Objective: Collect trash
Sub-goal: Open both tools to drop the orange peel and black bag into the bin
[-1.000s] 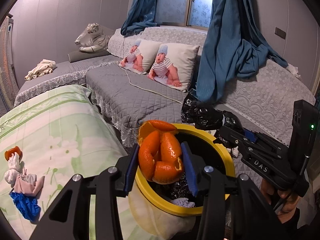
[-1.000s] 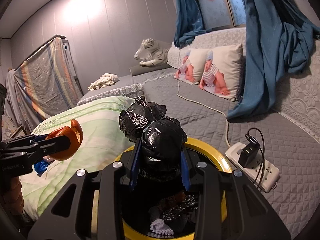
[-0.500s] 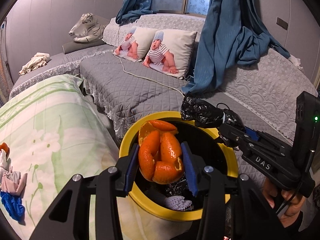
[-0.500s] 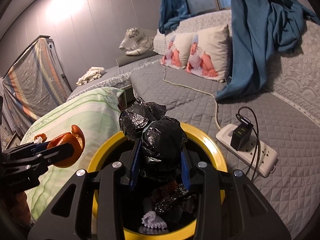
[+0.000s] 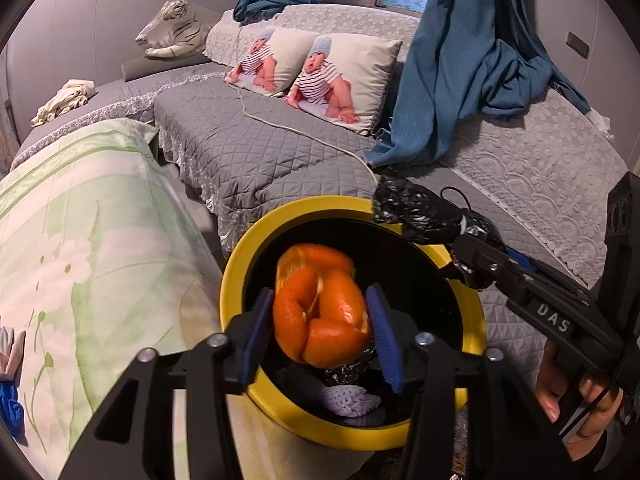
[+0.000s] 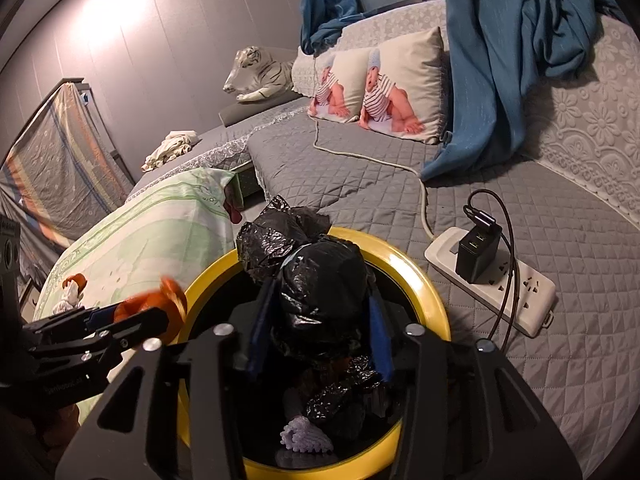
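**Peel and black bag over the yellow bin**

The jaws of the left gripper (image 5: 320,330) are opening; the orange peel (image 5: 322,312) is seen between the blue pads, which stand close at both sides of it, and it cannot be told if they still touch it. The peel is placed over the mouth of the yellow bin (image 5: 236,276). The jaws of the right gripper (image 6: 318,330) are opening too, with the crumpled black plastic bag (image 6: 320,276) between the pads, above the same bin (image 6: 424,280). Inside the bin, a small lilac object (image 6: 306,436) and more black plastic are seen. The bin is located between a green flowered cover (image 5: 72,240) and a grey quilted sofa (image 5: 248,156). On the sofa a white power strip (image 6: 516,292) is laid, with a black charger plugged in it.
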Demonstrator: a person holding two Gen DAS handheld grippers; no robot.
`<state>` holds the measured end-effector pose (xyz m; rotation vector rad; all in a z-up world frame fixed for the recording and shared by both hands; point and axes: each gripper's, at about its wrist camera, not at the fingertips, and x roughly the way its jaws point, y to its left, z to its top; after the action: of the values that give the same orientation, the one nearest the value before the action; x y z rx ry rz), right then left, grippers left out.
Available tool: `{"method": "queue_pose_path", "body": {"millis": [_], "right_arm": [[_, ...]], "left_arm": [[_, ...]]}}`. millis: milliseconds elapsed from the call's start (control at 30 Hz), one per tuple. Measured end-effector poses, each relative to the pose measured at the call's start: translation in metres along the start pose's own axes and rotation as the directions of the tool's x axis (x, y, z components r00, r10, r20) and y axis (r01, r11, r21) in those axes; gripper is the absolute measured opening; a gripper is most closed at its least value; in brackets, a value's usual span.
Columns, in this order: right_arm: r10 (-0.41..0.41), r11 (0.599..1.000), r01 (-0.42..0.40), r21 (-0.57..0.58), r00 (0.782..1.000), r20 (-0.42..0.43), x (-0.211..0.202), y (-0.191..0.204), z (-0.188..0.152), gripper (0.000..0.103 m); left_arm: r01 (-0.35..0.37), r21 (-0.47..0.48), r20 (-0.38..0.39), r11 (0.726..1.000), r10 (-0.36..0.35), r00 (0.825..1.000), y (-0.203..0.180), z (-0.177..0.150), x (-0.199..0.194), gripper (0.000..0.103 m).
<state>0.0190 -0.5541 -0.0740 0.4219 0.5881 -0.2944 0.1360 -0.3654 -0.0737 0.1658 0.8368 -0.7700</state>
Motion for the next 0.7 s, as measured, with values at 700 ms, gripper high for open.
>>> {"method": "queue_pose_path", "body": {"millis": [700], "right_arm": [[0.093,0.995,-0.091,-0.051,0.995,0.034,-0.013,0.040,0.012,0.071]], "left_arm": [[-0.196,-0.104,0.088,0.975,0.205,0.975,0.090,-0.019,-0.065,0.086]]}}
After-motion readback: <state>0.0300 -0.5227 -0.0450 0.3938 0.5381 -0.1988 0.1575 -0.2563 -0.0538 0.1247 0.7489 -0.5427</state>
